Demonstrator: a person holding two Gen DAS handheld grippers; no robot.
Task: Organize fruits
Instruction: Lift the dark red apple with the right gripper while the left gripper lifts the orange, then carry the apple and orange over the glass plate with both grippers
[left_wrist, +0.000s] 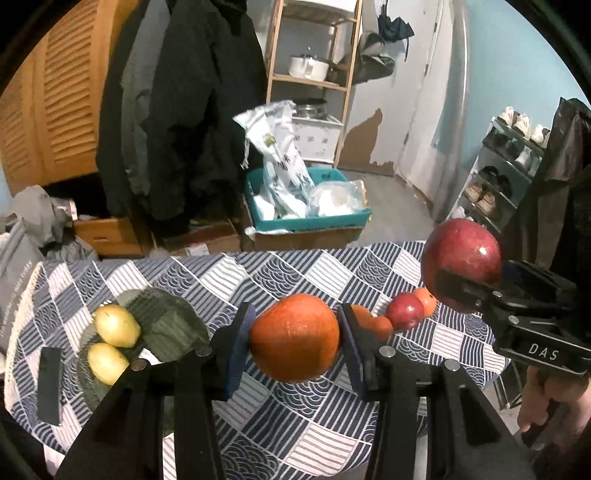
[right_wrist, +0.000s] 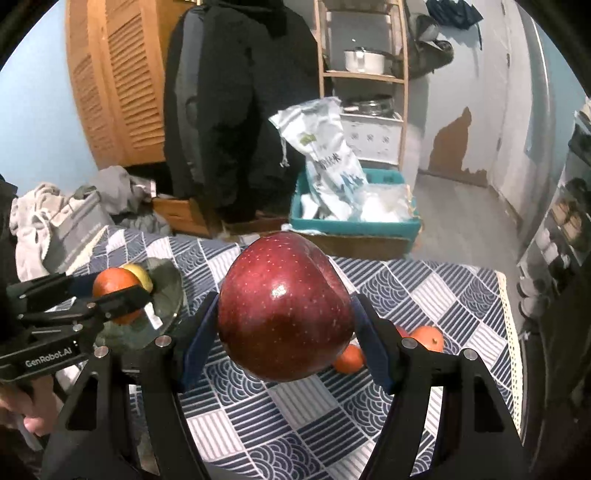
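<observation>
My left gripper (left_wrist: 295, 338) is shut on an orange (left_wrist: 294, 338) and holds it above the patterned tablecloth (left_wrist: 295, 269); it also shows in the right wrist view (right_wrist: 118, 295). My right gripper (right_wrist: 286, 314) is shut on a large red apple (right_wrist: 286, 312), held in the air; it also shows in the left wrist view (left_wrist: 461, 264). Two yellow pears (left_wrist: 116, 325) lie on a glass plate (left_wrist: 166, 317) at the left. A small red apple (left_wrist: 404, 311) and oranges (left_wrist: 382, 326) lie on the cloth at the right.
A dark flat object (left_wrist: 50, 386) lies on the cloth at the front left. Beyond the table stand a teal crate (left_wrist: 306, 206) with bags, hanging coats (left_wrist: 177, 110), a wooden shelf (left_wrist: 314, 74) and a shoe rack (left_wrist: 509, 166).
</observation>
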